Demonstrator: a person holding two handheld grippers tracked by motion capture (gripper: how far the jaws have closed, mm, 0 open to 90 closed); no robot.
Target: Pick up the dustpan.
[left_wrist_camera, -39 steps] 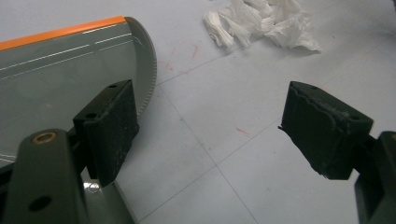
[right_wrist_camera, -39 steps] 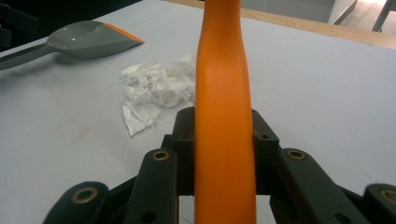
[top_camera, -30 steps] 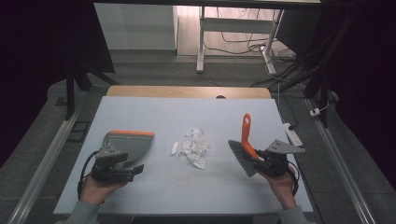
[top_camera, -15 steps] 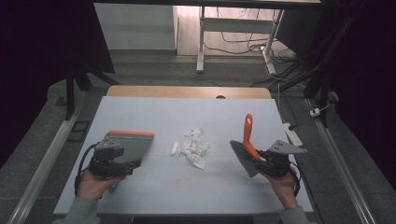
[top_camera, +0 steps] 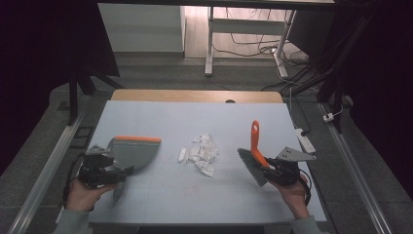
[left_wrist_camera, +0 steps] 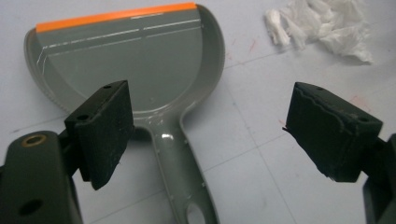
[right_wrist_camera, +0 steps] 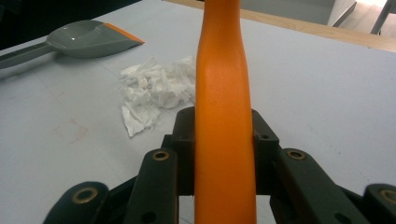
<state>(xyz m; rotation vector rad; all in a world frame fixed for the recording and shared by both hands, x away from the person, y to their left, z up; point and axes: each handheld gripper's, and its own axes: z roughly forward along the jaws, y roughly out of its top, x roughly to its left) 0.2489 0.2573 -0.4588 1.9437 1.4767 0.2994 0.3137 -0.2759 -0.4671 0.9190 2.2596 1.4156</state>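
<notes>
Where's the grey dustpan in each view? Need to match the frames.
High view: dustpan left of centre on the table, orange lip facing away, by the left gripper.
Left gripper view: upper left, handle running down between the open jaws.
Right gripper view: top left corner, beyond the brush handle.
Shared landmark: crumpled white paper, beside the pan.

No legible text, label or number anywhere.
</notes>
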